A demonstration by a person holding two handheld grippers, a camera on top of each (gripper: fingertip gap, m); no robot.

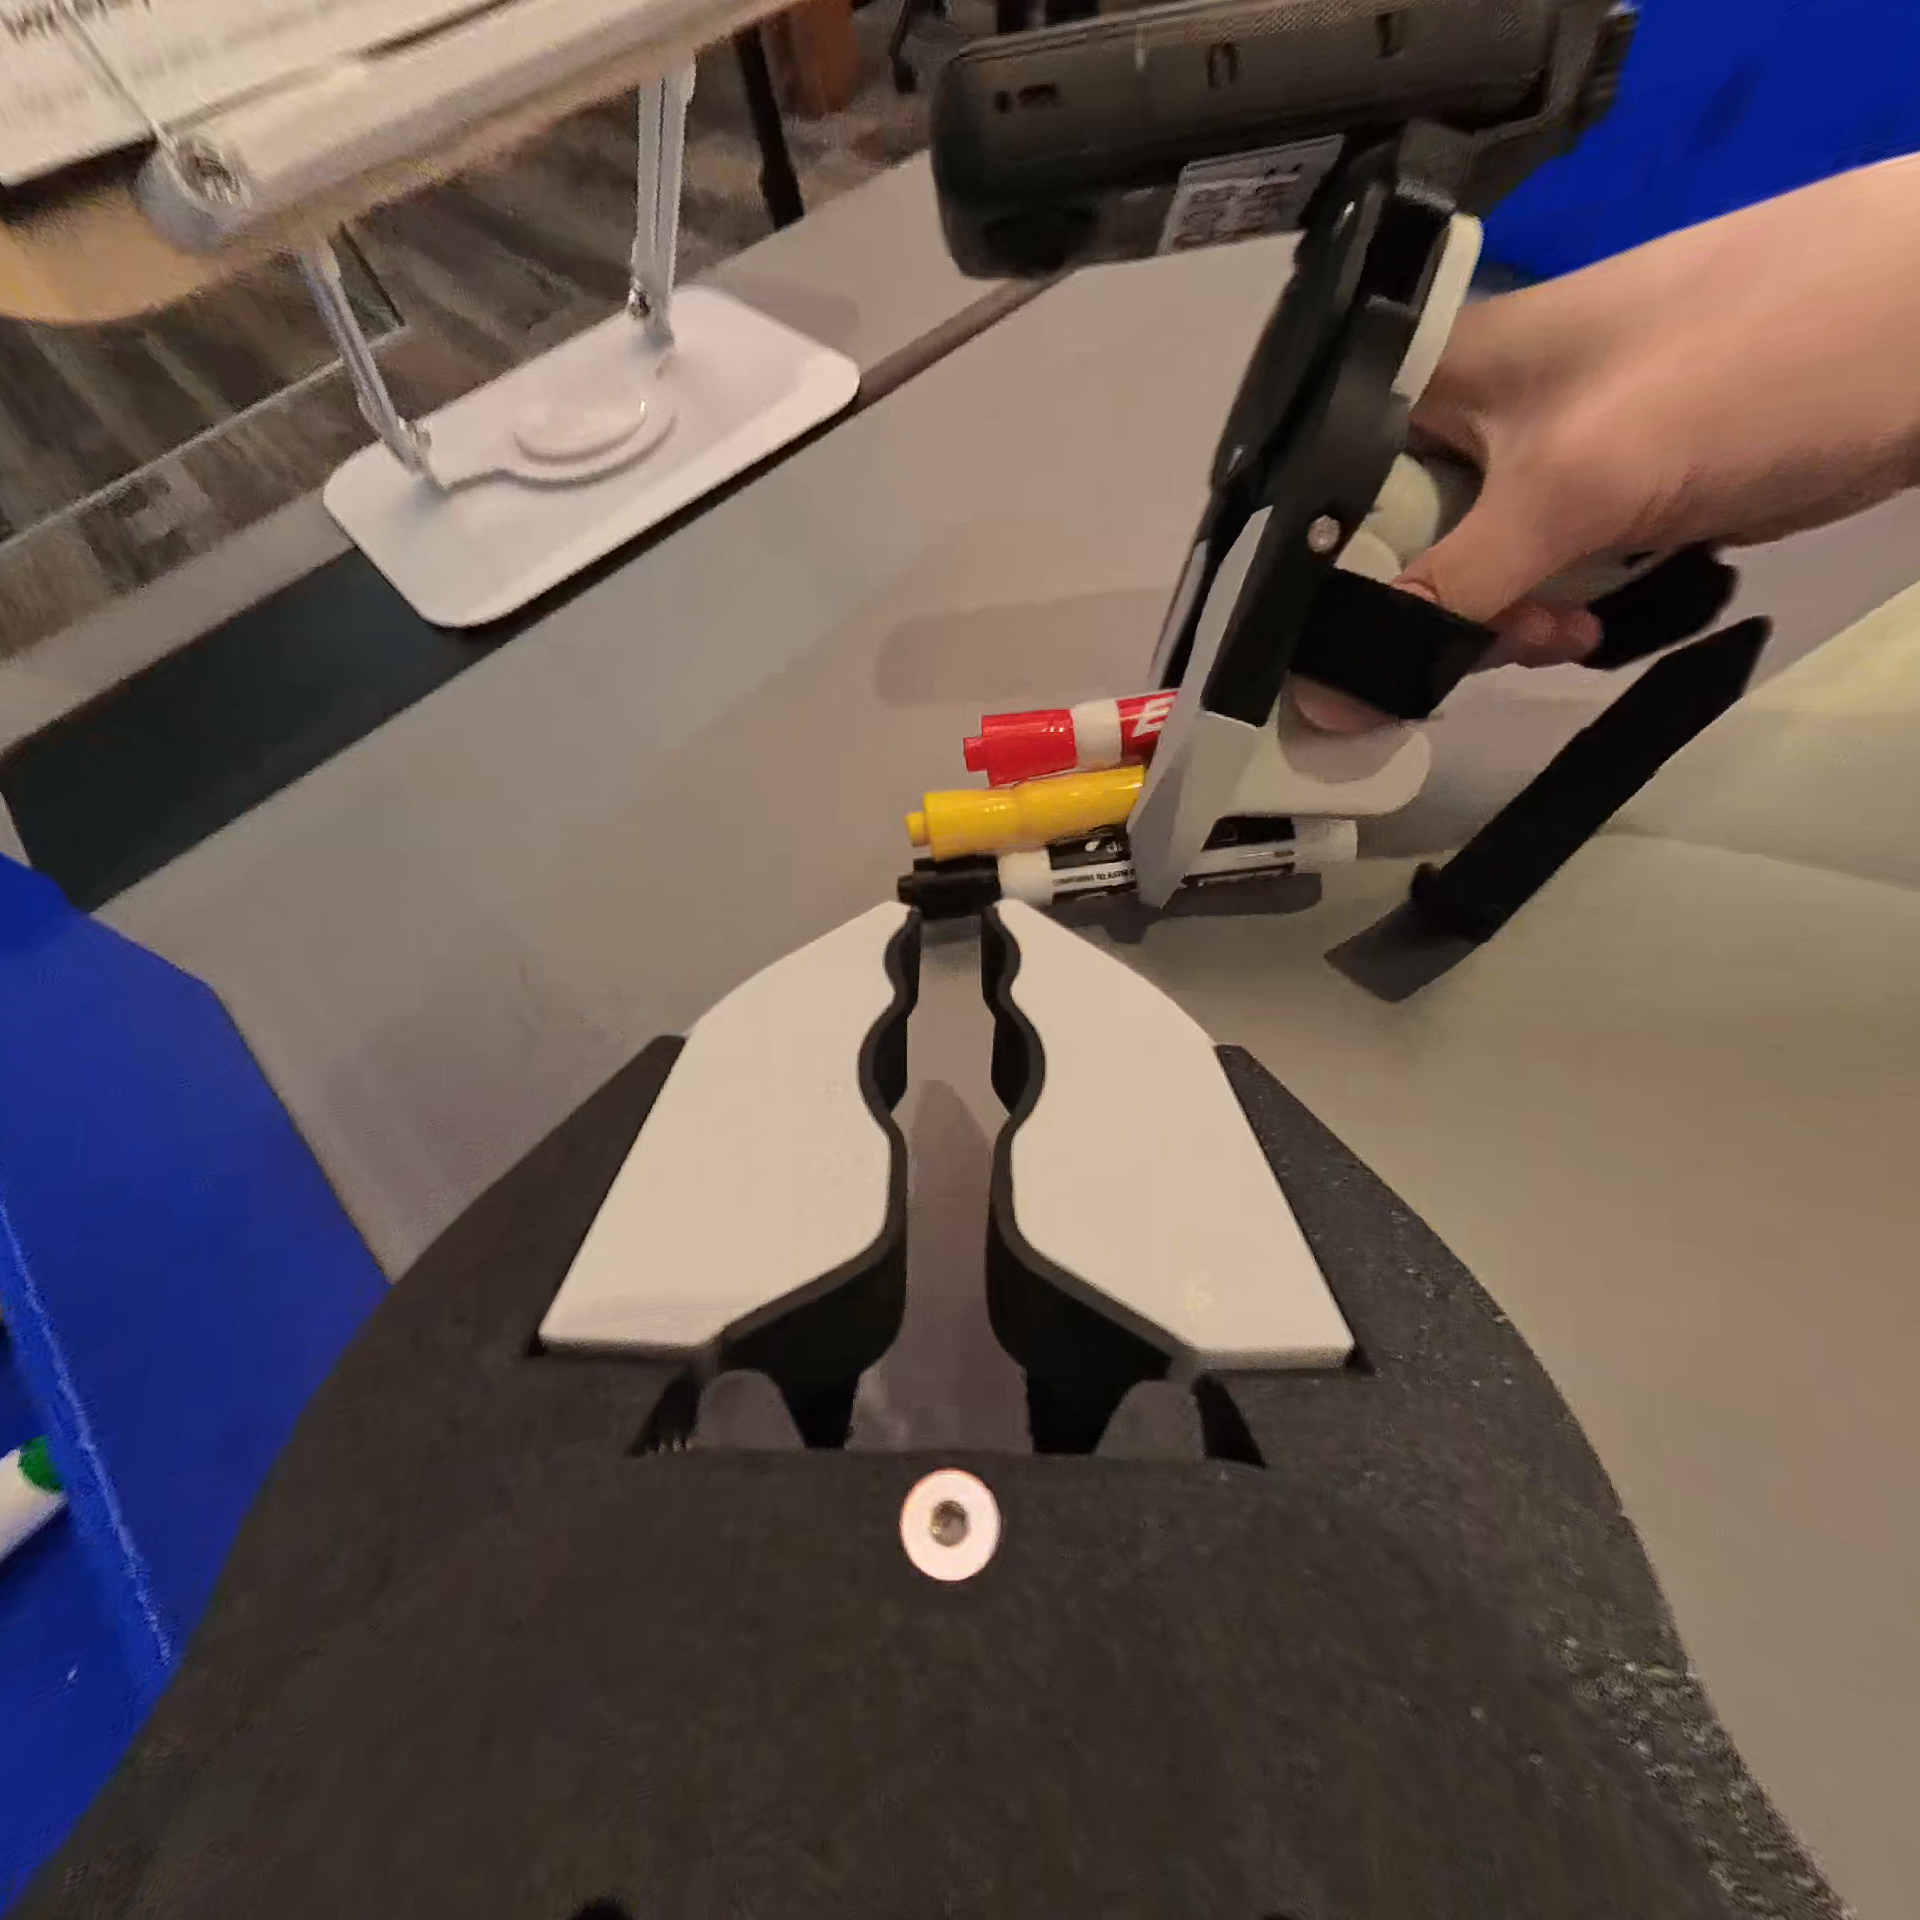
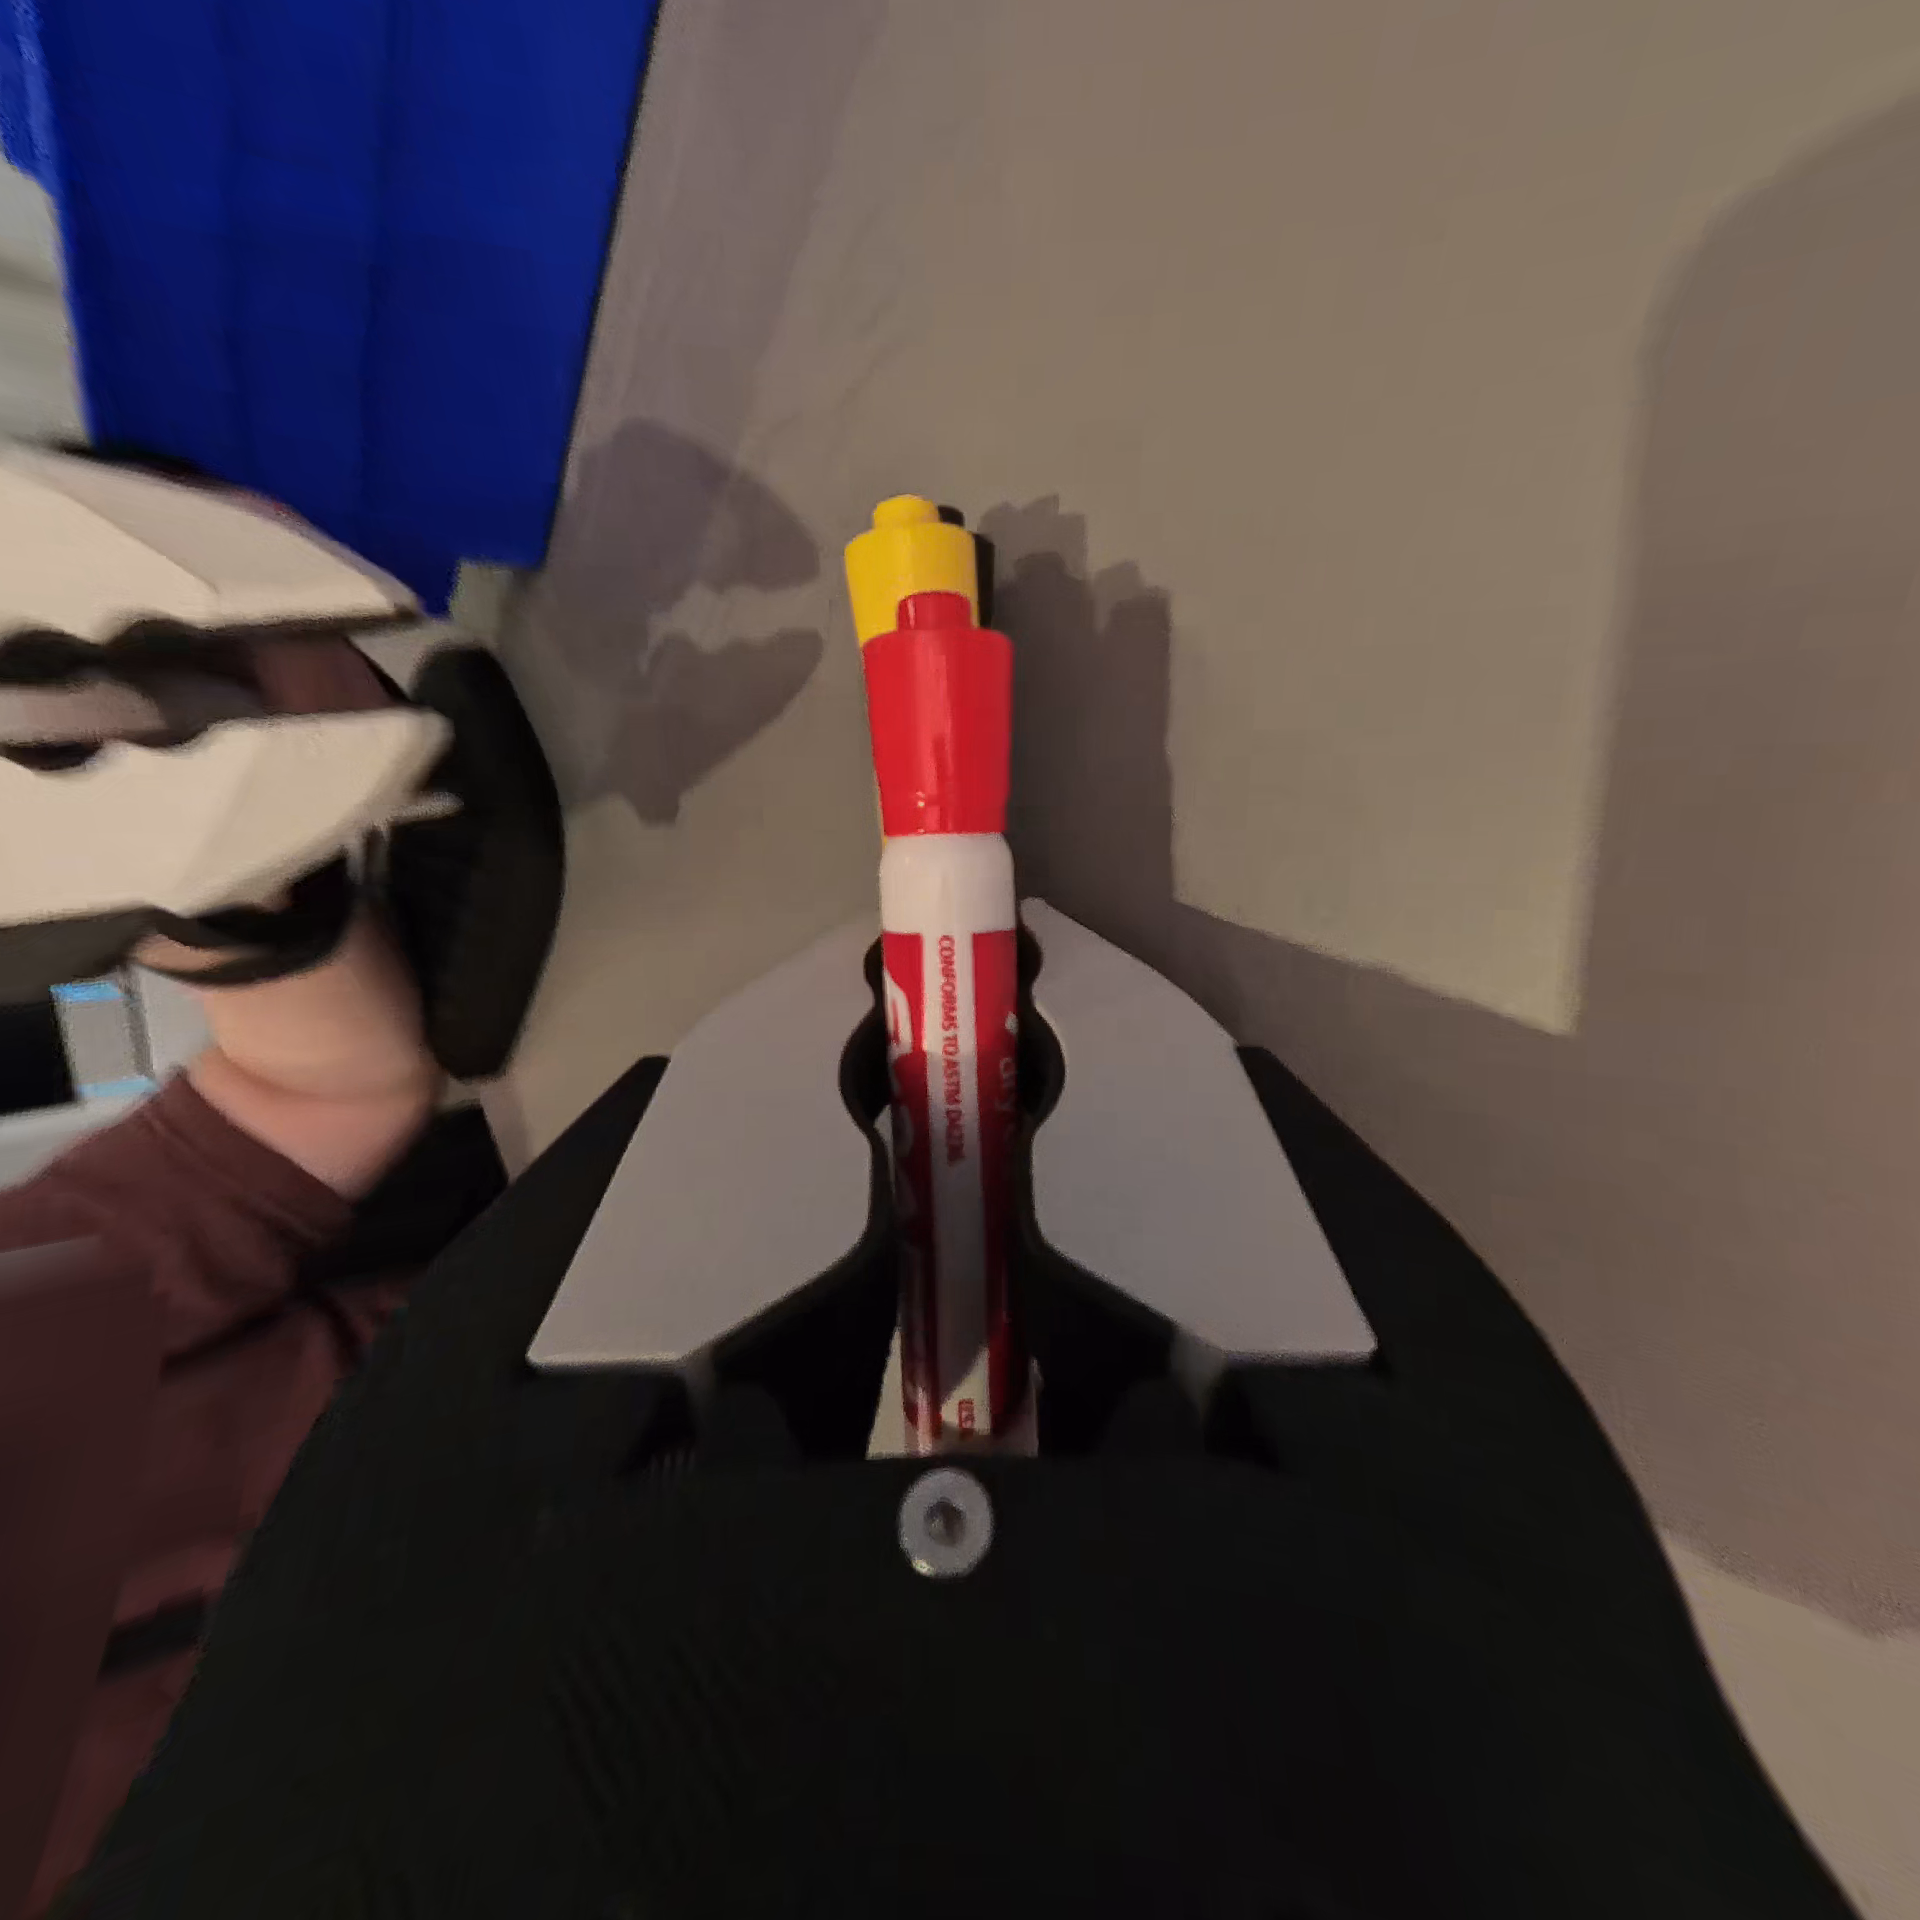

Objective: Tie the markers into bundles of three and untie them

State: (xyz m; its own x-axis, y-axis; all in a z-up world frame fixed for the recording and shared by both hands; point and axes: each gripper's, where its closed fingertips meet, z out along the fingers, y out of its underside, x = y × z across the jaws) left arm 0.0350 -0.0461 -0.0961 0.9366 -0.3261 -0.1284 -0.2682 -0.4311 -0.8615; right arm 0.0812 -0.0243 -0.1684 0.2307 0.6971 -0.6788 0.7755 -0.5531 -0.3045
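Observation:
Three markers lie stacked side by side on the grey table: a red one (image 1: 1049,743), a yellow one (image 1: 1029,816) and a black one (image 1: 997,878), with their caps towards my left gripper. My right gripper (image 1: 1158,852) comes down from above and is shut across their barrels. In the right wrist view my right gripper (image 2: 951,925) clamps the red marker (image 2: 940,727), with the yellow cap (image 2: 904,561) behind it. My left gripper (image 1: 951,914) is narrowly open and empty, its tips just short of the black cap. It also shows blurred in the right wrist view (image 2: 416,727). A black strap (image 1: 1558,810) lies loose to the right of the markers.
A blue bin (image 1: 135,1195) stands at the left and holds a green-capped marker (image 1: 31,1475); it also shows in the right wrist view (image 2: 332,260). A white stand base (image 1: 592,457) sits at the table's far edge. A person's hand (image 1: 1662,416) holds the right gripper. The gap from one gripper's tips to the other's is roughly 9 cm. From my right tips it is roughly 11 cm to the black strap (image 1: 1558,810); from my left, 15 cm.

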